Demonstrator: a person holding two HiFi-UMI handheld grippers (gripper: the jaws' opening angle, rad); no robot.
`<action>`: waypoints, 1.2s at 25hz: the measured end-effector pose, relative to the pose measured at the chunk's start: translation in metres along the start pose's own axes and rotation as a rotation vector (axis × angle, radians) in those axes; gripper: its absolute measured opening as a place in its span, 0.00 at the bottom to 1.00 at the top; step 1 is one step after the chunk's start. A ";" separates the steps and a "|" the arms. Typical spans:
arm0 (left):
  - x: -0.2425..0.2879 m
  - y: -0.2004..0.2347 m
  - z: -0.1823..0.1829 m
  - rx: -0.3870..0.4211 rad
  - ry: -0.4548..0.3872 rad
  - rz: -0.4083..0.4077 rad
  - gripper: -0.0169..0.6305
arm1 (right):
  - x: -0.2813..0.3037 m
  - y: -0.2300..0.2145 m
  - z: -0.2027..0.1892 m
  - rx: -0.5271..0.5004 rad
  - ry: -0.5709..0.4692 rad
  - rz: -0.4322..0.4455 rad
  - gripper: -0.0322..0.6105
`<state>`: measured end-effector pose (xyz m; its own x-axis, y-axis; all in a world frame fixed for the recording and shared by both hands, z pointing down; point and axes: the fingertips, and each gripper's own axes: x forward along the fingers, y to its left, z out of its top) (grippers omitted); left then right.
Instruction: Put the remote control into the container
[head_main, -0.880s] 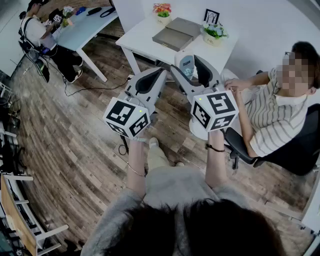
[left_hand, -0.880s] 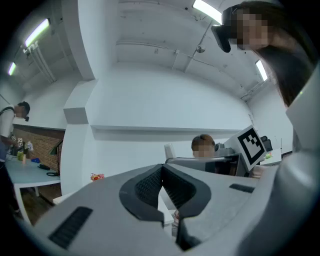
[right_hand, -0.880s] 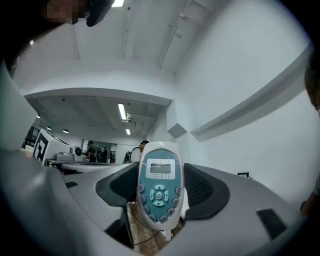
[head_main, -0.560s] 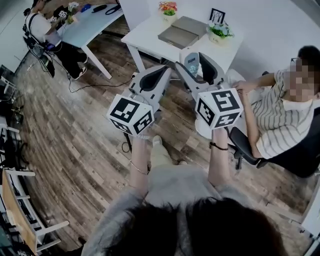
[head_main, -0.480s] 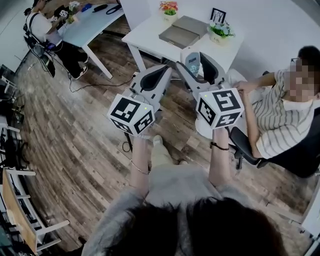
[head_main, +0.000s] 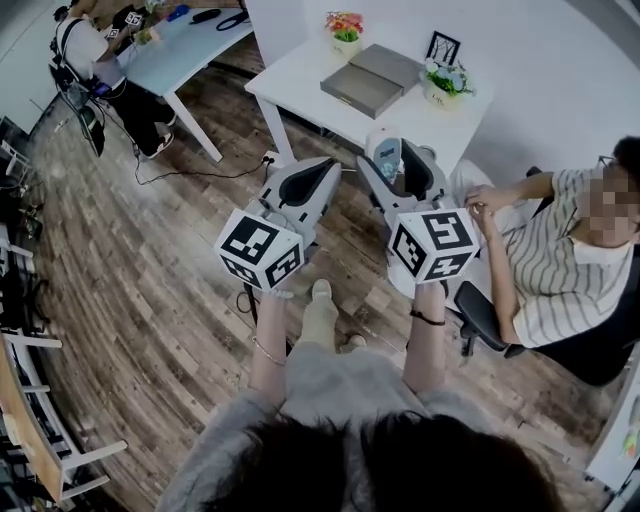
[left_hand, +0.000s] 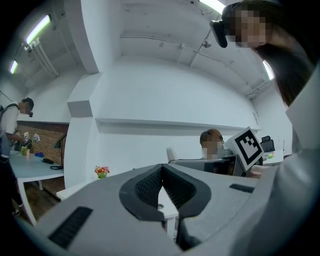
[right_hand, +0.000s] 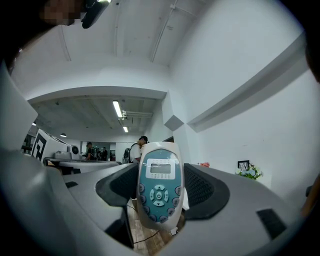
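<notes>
Holding the remote control (right_hand: 160, 172) upright between the right gripper's (right_hand: 159, 189) widely spread jaws; left gripper (left_hand: 161, 186) alongside, jaws pressed together, empty; grey container (head_main: 375, 78) ahead on a white table (head_main: 295, 82).

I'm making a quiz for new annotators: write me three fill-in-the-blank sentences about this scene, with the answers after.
1. The right gripper clamps a white-and-teal ____.
2. The left gripper, jaws together, holds ____.
3. The flat grey box lies on a white ____.
Missing words: remote control; nothing; table.
</notes>
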<state>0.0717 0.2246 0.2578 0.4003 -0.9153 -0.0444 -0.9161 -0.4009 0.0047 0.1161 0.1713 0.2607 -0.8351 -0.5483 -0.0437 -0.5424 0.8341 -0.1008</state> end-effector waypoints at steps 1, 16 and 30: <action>0.005 0.007 -0.001 -0.004 0.000 -0.005 0.03 | 0.007 -0.005 -0.002 0.007 0.004 -0.004 0.50; 0.095 0.124 0.001 -0.022 -0.027 -0.155 0.03 | 0.128 -0.068 0.002 -0.032 0.022 -0.089 0.50; 0.106 0.189 -0.014 -0.061 -0.018 -0.254 0.03 | 0.191 -0.078 -0.013 -0.030 0.050 -0.134 0.50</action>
<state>-0.0588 0.0510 0.2675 0.6160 -0.7847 -0.0699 -0.7833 -0.6195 0.0518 -0.0019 0.0023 0.2729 -0.7584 -0.6516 0.0175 -0.6509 0.7557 -0.0721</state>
